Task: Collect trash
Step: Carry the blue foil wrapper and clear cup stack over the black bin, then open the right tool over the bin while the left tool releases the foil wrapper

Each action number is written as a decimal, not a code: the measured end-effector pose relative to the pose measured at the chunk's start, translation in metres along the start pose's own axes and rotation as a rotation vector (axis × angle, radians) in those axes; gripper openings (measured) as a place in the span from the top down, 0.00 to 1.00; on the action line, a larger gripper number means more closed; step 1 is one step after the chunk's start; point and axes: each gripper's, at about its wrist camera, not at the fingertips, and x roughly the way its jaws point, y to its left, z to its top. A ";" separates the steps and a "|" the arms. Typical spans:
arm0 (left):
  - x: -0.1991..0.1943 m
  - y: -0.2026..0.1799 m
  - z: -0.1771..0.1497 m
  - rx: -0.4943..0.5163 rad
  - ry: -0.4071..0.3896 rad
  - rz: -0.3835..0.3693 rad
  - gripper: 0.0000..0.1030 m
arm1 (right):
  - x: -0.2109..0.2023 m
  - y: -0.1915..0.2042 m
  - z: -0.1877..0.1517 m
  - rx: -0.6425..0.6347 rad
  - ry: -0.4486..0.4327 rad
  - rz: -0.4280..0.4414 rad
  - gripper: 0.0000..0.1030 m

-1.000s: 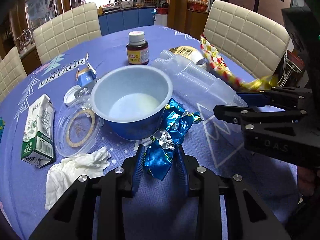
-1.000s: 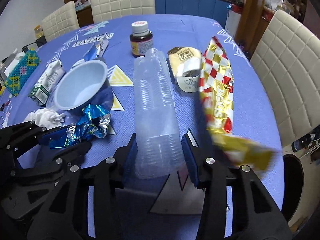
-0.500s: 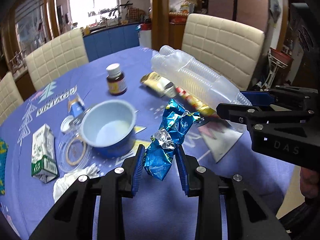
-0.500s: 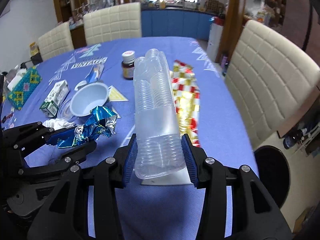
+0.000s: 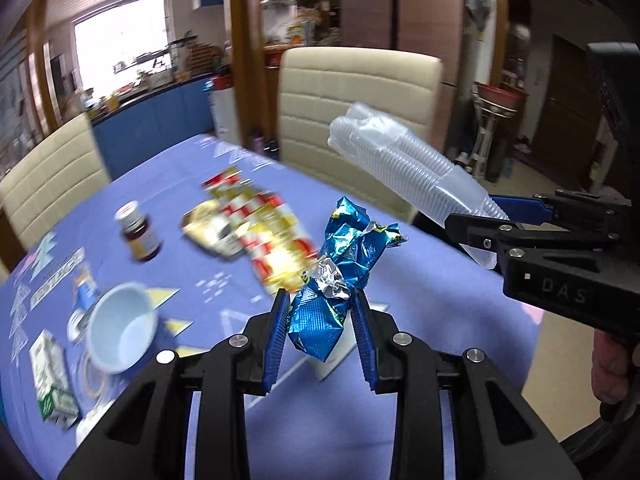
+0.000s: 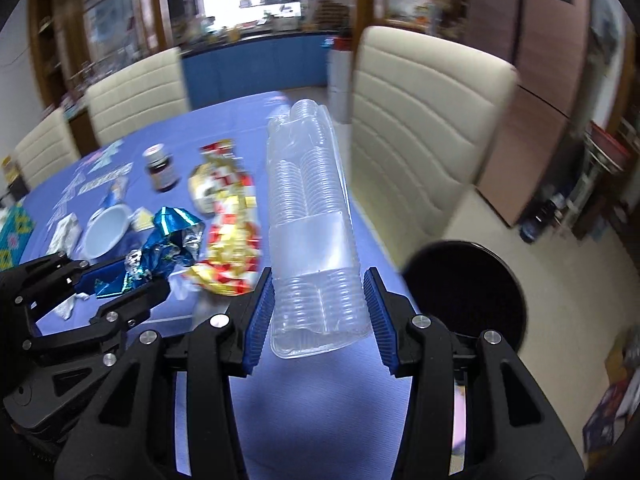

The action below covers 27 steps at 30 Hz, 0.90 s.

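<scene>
Left claw (image 5: 320, 332): I've got it clamped on the blue foil wrapper (image 5: 340, 276), held up off the tabletop (image 5: 400, 420).
Right claw (image 6: 318, 320): clamped on the clear cup sleeve (image 6: 310, 220), also in the air.
Tabletop: red-gold wrapper (image 5: 272, 236), blue bowl (image 5: 122, 332), brown bottle (image 5: 138, 232), milk carton (image 5: 50, 384).
Floor: black bin (image 6: 468, 292) beside the tabletop edge.

LEFT WRIST: mounted behind left tool (image 5: 320, 320), facing forward and down over bench (image 5: 420, 300), close range | RIGHT WRIST: behind right tool (image 6: 320, 312), facing forward along bench (image 6: 320, 400) edge, close range | SHARED: bench top, cream chair (image 5: 360, 100) (image 6: 420, 100), each view shows the opposite tool.
</scene>
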 end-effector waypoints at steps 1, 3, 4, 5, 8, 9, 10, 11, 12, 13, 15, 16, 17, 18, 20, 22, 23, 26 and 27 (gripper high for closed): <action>0.003 -0.008 0.004 0.016 -0.004 -0.019 0.70 | -0.002 -0.009 0.000 0.023 -0.002 -0.019 0.54; 0.009 -0.019 0.013 0.039 -0.008 -0.045 0.70 | -0.004 -0.025 0.000 0.061 -0.010 -0.061 0.54; 0.013 -0.026 0.017 0.053 -0.011 -0.061 0.70 | -0.005 -0.030 -0.001 0.073 -0.014 -0.075 0.54; 0.016 -0.031 0.022 0.064 -0.014 -0.075 0.70 | -0.006 -0.039 0.000 0.089 -0.018 -0.093 0.54; 0.028 -0.050 0.034 0.105 -0.021 -0.113 0.70 | -0.006 -0.061 0.001 0.123 -0.029 -0.136 0.54; 0.034 -0.056 0.039 0.117 -0.019 -0.126 0.70 | -0.005 -0.069 0.001 0.140 -0.034 -0.149 0.54; 0.039 -0.061 0.043 0.128 -0.019 -0.135 0.70 | -0.004 -0.079 0.002 0.158 -0.037 -0.157 0.54; 0.043 -0.064 0.044 0.135 -0.018 -0.143 0.70 | -0.002 -0.084 0.002 0.171 -0.037 -0.163 0.54; 0.051 -0.070 0.048 0.148 -0.014 -0.153 0.70 | 0.001 -0.094 0.003 0.194 -0.036 -0.172 0.54; 0.056 -0.075 0.052 0.155 -0.013 -0.161 0.70 | 0.003 -0.099 0.004 0.208 -0.035 -0.176 0.54; 0.066 -0.085 0.059 0.167 -0.013 -0.176 0.70 | 0.008 -0.112 0.005 0.239 -0.033 -0.191 0.54; 0.070 -0.088 0.062 0.171 -0.014 -0.181 0.70 | 0.011 -0.118 0.005 0.249 -0.033 -0.196 0.54; 0.075 -0.092 0.066 0.176 -0.015 -0.190 0.70 | 0.012 -0.123 0.005 0.254 -0.033 -0.201 0.54; 0.079 -0.095 0.069 0.179 -0.015 -0.196 0.70 | 0.016 -0.127 0.005 0.259 -0.031 -0.209 0.54; 0.087 -0.103 0.075 0.191 -0.019 -0.211 0.70 | 0.021 -0.135 0.007 0.268 -0.030 -0.221 0.54; 0.097 -0.111 0.081 0.201 -0.024 -0.224 0.70 | 0.027 -0.143 0.007 0.284 -0.028 -0.227 0.53; 0.102 -0.115 0.084 0.204 -0.027 -0.230 0.70 | 0.029 -0.147 0.007 0.292 -0.029 -0.234 0.52; 0.114 -0.122 0.089 0.201 -0.025 -0.244 0.70 | 0.035 -0.161 0.006 0.324 -0.032 -0.244 0.41; 0.118 -0.123 0.090 0.199 -0.021 -0.248 0.70 | 0.038 -0.165 0.006 0.328 -0.032 -0.255 0.41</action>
